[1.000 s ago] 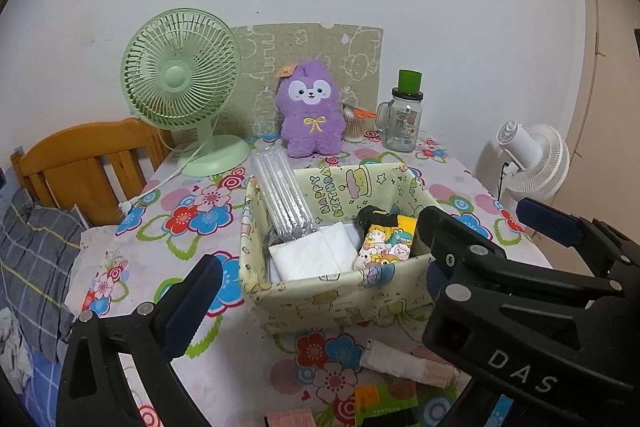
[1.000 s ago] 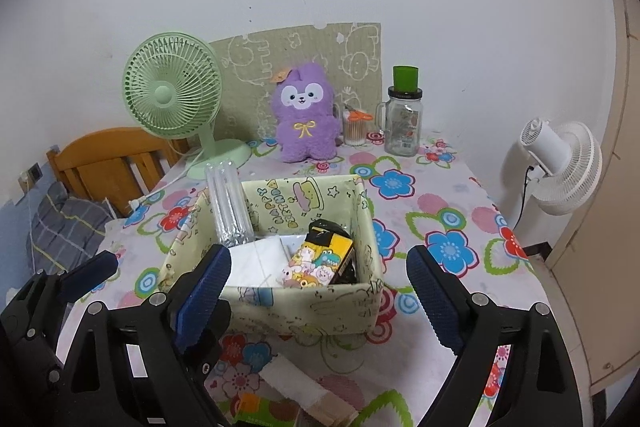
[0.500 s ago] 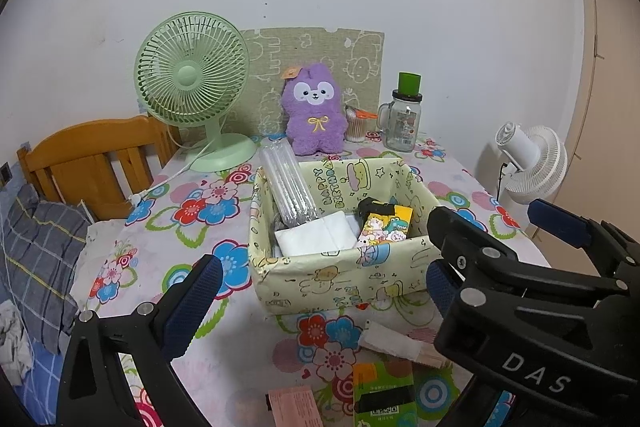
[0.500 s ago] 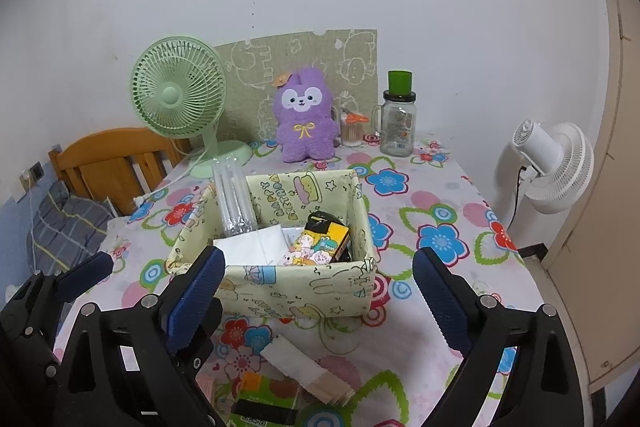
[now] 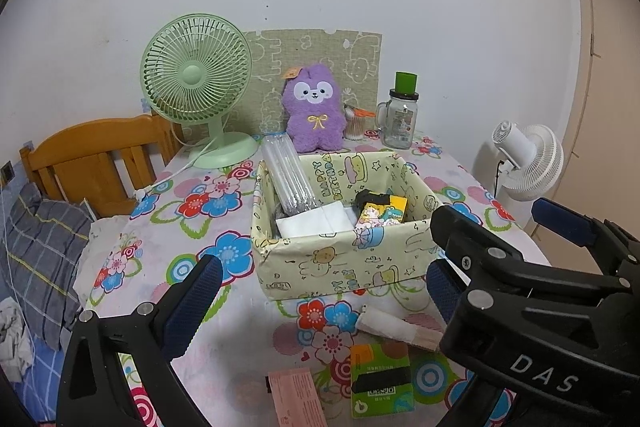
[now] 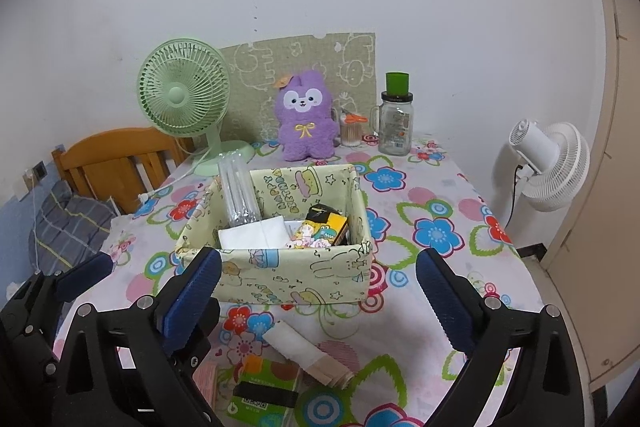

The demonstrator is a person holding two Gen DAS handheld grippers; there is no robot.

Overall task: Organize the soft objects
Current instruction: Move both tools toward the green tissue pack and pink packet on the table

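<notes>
A cartoon-print fabric box [image 5: 344, 263] [image 6: 296, 279] stands mid-table. It holds a clear plastic pack [image 5: 288, 179], a white folded cloth [image 5: 316, 223] and colourful cartoon packets [image 5: 380, 215]. A purple plush toy [image 5: 314, 115] [image 6: 306, 119] sits upright against the back wall. In front of the box lie a white roll [image 5: 394, 327] [image 6: 308, 351], a green packet [image 5: 380, 379] and a pink packet [image 5: 296, 403]. My left gripper [image 5: 318, 297] is open, short of the box. My right gripper [image 6: 318, 291] is wide open beside it, with nothing between its fingers.
A green desk fan [image 5: 196, 87] stands at the back left and a glass jar with a green lid [image 5: 402, 119] at the back right. A white fan [image 5: 528, 163] stands off the table's right edge. A wooden chair [image 5: 92, 163] and plaid bedding [image 5: 44, 247] are at the left.
Both grippers have drawn back from the box, so the roll and the green and pink packets come into view in front. The right gripper's fingers have spread a little wider.
</notes>
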